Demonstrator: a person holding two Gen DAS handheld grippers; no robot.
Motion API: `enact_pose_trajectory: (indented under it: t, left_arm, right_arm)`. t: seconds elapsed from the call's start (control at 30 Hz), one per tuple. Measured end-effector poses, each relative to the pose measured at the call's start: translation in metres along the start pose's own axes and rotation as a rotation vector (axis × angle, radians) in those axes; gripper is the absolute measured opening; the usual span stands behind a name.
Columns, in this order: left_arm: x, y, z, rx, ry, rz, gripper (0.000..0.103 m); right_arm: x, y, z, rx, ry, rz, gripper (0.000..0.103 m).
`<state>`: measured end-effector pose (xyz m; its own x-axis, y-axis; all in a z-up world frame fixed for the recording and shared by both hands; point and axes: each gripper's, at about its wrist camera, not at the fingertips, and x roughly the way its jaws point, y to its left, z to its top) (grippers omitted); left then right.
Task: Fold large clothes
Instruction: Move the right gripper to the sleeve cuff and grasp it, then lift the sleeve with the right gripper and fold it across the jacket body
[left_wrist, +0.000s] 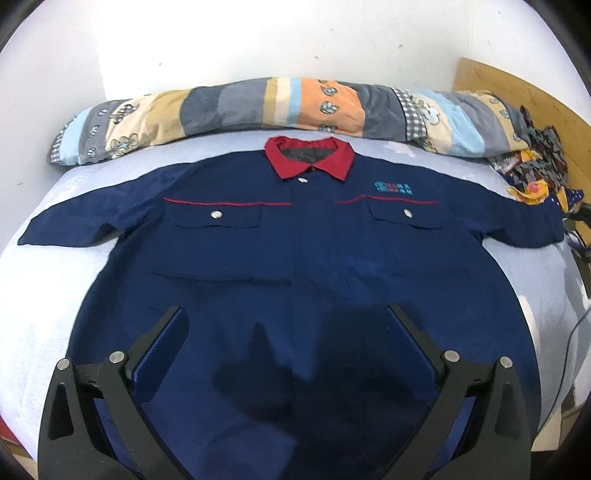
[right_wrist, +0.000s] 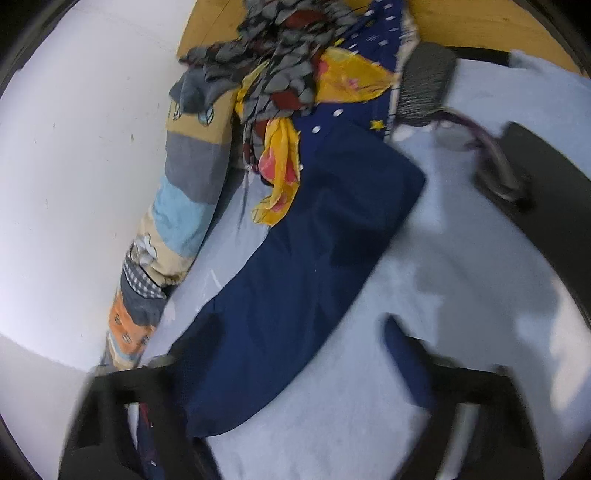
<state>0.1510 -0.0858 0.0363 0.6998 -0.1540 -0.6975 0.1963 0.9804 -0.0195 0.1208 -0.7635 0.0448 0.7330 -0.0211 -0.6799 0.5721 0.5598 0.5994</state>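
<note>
A large navy work shirt (left_wrist: 295, 240) with a red collar (left_wrist: 310, 155) lies flat, front up, on the light blue bed sheet (left_wrist: 37, 314), both sleeves spread out. My left gripper (left_wrist: 286, 314) hangs open above the shirt's lower front, and its shadow falls on the cloth. The right wrist view is blurred. It shows one navy sleeve (right_wrist: 314, 240) lying on the sheet (right_wrist: 443, 258). My right gripper (right_wrist: 280, 343) is over the sleeve's near part with its fingers apart. The pads do not press on the cloth.
A rolled patchwork quilt (left_wrist: 240, 107) lies along the white wall behind the collar. A pile of patterned clothes (right_wrist: 295, 66) sits by the wooden headboard (left_wrist: 517, 92), just past the sleeve's end. A grey brush-like object (right_wrist: 424, 85) and a dark object (right_wrist: 554, 184) lie to the right.
</note>
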Motion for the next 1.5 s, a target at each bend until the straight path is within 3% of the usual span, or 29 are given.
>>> enact_pose_trajectory:
  t: [0.07,0.27,0.43,0.7,0.73,0.77,0.8,0.93,1.13,1.27,1.5]
  left_arm:
    - [0.002,-0.004,-0.001,0.018,0.007,-0.001,0.103]
    - [0.009,-0.013,-0.002,0.045,0.023,-0.01,0.103]
    - [0.014,-0.014,-0.004,0.045,0.047,-0.018,0.103]
    - [0.023,-0.013,-0.007,0.03,0.08,-0.02,0.103]
    - [0.024,-0.013,-0.007,0.026,0.087,-0.022,0.103]
    - [0.025,-0.013,-0.008,0.023,0.091,-0.02,0.103]
    - [0.025,-0.013,-0.008,0.024,0.093,-0.019,0.103]
    - [0.024,-0.014,-0.008,0.022,0.089,-0.015,0.103]
    - [0.016,-0.007,-0.007,0.009,0.069,-0.007,0.103]
    - [0.01,0.004,-0.005,-0.014,0.051,0.008,0.103]
    - [0.002,0.038,-0.002,-0.081,0.034,0.029,0.103]
  right_arm:
    - [0.015,-0.003,0.004,-0.012,0.025,-0.032,0.04]
    - [0.017,-0.018,0.013,0.063,-0.074,-0.133,0.043]
    - [0.026,-0.037,0.022,0.13,-0.104,-0.185,0.044]
    - [0.064,-0.062,0.04,0.2,-0.109,-0.002,0.044]
    - [0.066,-0.061,0.041,0.188,-0.106,0.008,0.042]
    - [0.065,-0.058,0.041,0.176,-0.116,0.003,0.032]
    - [0.059,-0.053,0.04,0.154,-0.147,0.005,0.013]
    - [0.033,-0.017,0.03,0.028,-0.222,-0.02,0.008]
    - [-0.008,0.045,0.027,-0.058,-0.276,0.026,0.007]
    - [-0.041,0.102,0.027,-0.117,-0.298,0.059,0.007]
    - [-0.101,0.235,0.006,-0.252,-0.317,0.161,0.007]
